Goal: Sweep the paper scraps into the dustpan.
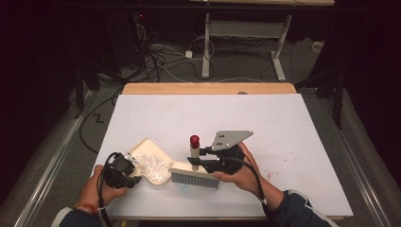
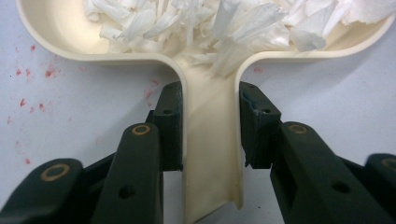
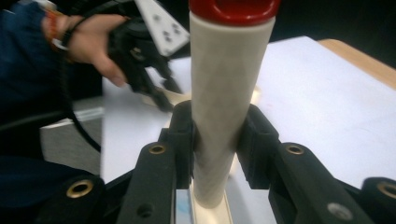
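Both grippers grip tight: left gripper [image 2: 210,135] jaws clamp the dustpan [image 1: 150,161] handle, right gripper [image 3: 217,140] jaws hold the brush [image 1: 195,174] by its upright handle. Brush bristles sit on the desk [image 1: 283,123] just right of the paper-filled pan's mouth, long axis across it.

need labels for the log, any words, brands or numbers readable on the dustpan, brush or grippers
None: no word, brand or number can be read.
dustpan: plain cream plastic, no print.
brush: cream handle with a red cap, no label showing.
left gripper and right gripper: bare black fingers, unmarked.
white table sheet: only red specks, no writing.
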`<state>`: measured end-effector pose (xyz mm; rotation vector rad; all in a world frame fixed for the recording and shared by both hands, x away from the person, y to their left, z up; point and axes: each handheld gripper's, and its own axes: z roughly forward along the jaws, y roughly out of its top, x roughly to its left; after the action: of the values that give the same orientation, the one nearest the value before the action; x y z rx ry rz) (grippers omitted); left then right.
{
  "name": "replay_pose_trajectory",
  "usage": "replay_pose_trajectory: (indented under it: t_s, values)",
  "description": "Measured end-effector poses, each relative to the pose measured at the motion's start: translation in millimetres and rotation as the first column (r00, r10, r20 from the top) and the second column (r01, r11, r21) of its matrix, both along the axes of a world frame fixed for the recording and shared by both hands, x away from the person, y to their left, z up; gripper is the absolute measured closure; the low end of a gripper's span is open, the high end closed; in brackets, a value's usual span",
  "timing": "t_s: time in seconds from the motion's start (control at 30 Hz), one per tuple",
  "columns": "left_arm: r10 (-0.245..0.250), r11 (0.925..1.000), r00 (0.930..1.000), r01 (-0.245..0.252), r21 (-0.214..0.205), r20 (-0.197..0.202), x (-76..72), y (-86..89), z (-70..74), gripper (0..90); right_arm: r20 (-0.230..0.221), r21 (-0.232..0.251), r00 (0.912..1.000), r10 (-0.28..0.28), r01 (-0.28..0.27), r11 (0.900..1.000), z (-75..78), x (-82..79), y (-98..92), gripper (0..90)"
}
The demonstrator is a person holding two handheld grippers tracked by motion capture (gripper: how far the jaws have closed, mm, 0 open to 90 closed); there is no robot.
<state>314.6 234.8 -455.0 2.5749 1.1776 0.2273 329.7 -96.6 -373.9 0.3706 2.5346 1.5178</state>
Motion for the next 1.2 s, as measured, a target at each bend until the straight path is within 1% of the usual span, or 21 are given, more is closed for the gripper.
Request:
replay_pose_trajectory:
  t_s: [0.03, 0.07, 0.13, 0.2, 0.23, 0.27, 0.4, 0.5, 0.53, 0.63, 0.7, 0.73, 0.8, 0.83, 0.87, 0.93, 1.0, 1.07, 1.13, 1.17, 1.2]
  values:
    - [0.000, 1.0000, 1.0000, 0.000, 0.000, 0.000, 0.0, 0.0, 0.0, 63.2, -0.004, -0.001, 1.0000, -0.005, 0.005, 1.0000, 0.6, 2.2, -2.5, 69.9]
    - [0.000, 1.0000, 1.0000, 0.000, 0.000, -0.001, 0.2, 0.0, -0.1, 63.2, 0.003, -0.004, 0.9996, -0.028, 0.028, 0.9996, 1.7, 5.1, -5.8, 70.0]
    - [-0.001, 1.0000, 1.0000, 0.001, 0.004, -0.001, 0.3, -0.6, 0.0, 63.3, 0.043, -0.030, 0.9964, -0.072, 0.074, 0.9968, 4.5, 10.0, -10.5, 70.0]
    - [-0.002, 1.0000, 1.0000, 0.002, 0.007, 0.005, -0.2, -1.7, 0.8, 63.2, 0.055, -0.018, 0.9928, -0.106, 0.107, 0.9941, 6.5, 16.4, -15.6, 70.0]
    - [-0.001, 1.0000, 1.0000, 0.001, 0.006, 0.009, -0.7, -2.7, 1.0, 63.2, 0.060, -0.010, 0.9908, -0.121, 0.122, 0.9925, 7.0, 19.5, -17.7, 70.0]
    - [-0.002, 1.0000, 0.9999, 0.002, 0.008, 0.012, -1.0, -3.3, 1.2, 63.2, 0.065, 0.013, 0.9878, -0.142, 0.141, 0.9899, 7.5, 22.9, -20.2, 70.0]
    - [-0.021, 0.9997, 0.9997, 0.021, 0.014, 0.012, -3.1, -6.9, 2.8, 63.2, 0.069, 0.068, 0.9771, -0.201, 0.197, 0.9781, 10.7, 28.0, -28.4, 69.9]
    - [-0.039, 0.9991, 0.9992, 0.038, 0.020, 0.014, -5.5, -11.2, 4.5, 63.1, 0.072, 0.112, 0.9722, -0.223, 0.214, 0.9704, 15.8, 26.0, -35.6, 69.9]
    - [-0.047, 0.9986, 0.9988, 0.046, 0.024, 0.017, -6.2, -12.7, 5.3, 63.1, 0.075, 0.113, 0.9715, -0.225, 0.216, 0.9698, 17.2, 24.7, -37.2, 69.9]
    - [-0.069, 0.9971, 0.9974, 0.069, 0.034, 0.017, -7.1, -18.8, 6.6, 63.1, 0.085, 0.084, 0.9718, -0.220, 0.213, 0.9734, 21.3, 19.3, -43.8, 69.9]
    - [-0.084, 0.9957, 0.9964, 0.083, 0.040, 0.012, -7.3, -22.0, 6.4, 63.1, 0.095, 0.064, 0.9686, -0.230, 0.224, 0.9724, 24.0, 15.4, -50.8, 69.9]
    - [-0.092, 0.9947, 0.9957, 0.092, 0.047, 0.008, -7.4, -24.8, 6.2, 63.1, 0.105, 0.059, 0.9642, -0.243, 0.238, 0.9694, 24.7, 13.9, -53.2, 69.9]
    - [-0.108, 0.9926, 0.9941, 0.108, 0.057, 0.004, -8.0, -29.4, 6.1, 63.0, 0.146, 0.031, 0.9467, -0.287, 0.286, 0.9578, 24.6, 8.7, -56.9, 69.9]
    - [-0.117, 0.9912, 0.9931, 0.117, 0.062, 0.002, -8.7, -32.4, 6.3, 63.0, 0.160, 0.016, 0.9409, -0.298, 0.300, 0.9539, 23.6, 7.2, -56.9, 69.9]
    - [-0.126, 0.9901, 0.9920, 0.126, 0.063, 0.002, -9.6, -35.5, 6.4, 63.0, 0.176, -0.005, 0.9368, -0.302, 0.308, 0.9514, 21.8, 5.5, -56.4, 69.9]
    - [-0.143, 0.9875, 0.9898, 0.142, 0.068, -0.001, -11.1, -41.5, 6.9, 63.0, 0.194, -0.047, 0.9334, -0.302, 0.316, 0.9475, 16.8, 2.5, -53.4, 69.9]
    - [-0.153, 0.9854, 0.9882, 0.153, 0.075, -0.003, -12.4, -46.9, 7.2, 63.0, 0.196, -0.067, 0.9354, -0.294, 0.312, 0.9477, 11.8, 0.6, -50.1, 70.0]
    - [-0.163, 0.9830, 0.9866, 0.163, 0.085, -0.006, -13.2, -51.2, 8.2, 62.9, 0.168, -0.076, 0.9481, -0.270, 0.286, 0.9552, 8.4, -2.1, -46.0, 70.0]
    - [-0.168, 0.9819, 0.9857, 0.168, 0.087, -0.007, -13.8, -54.9, 9.1, 63.0, 0.144, -0.076, 0.9579, -0.248, 0.261, 0.9624, 5.9, -5.8, -40.4, 70.0]
    - [-0.168, 0.9819, 0.9857, 0.168, 0.087, -0.007, -14.3, -56.7, 9.4, 62.9, 0.143, -0.079, 0.9602, -0.240, 0.252, 0.9644, 5.3, -7.8, -37.2, 70.0]
    - [-0.172, 0.9809, 0.9851, 0.172, 0.091, -0.009, -14.3, -58.1, 9.8, 63.0, 0.149, -0.081, 0.9603, -0.236, 0.249, 0.9650, 4.7, -9.4, -33.8, 69.9]
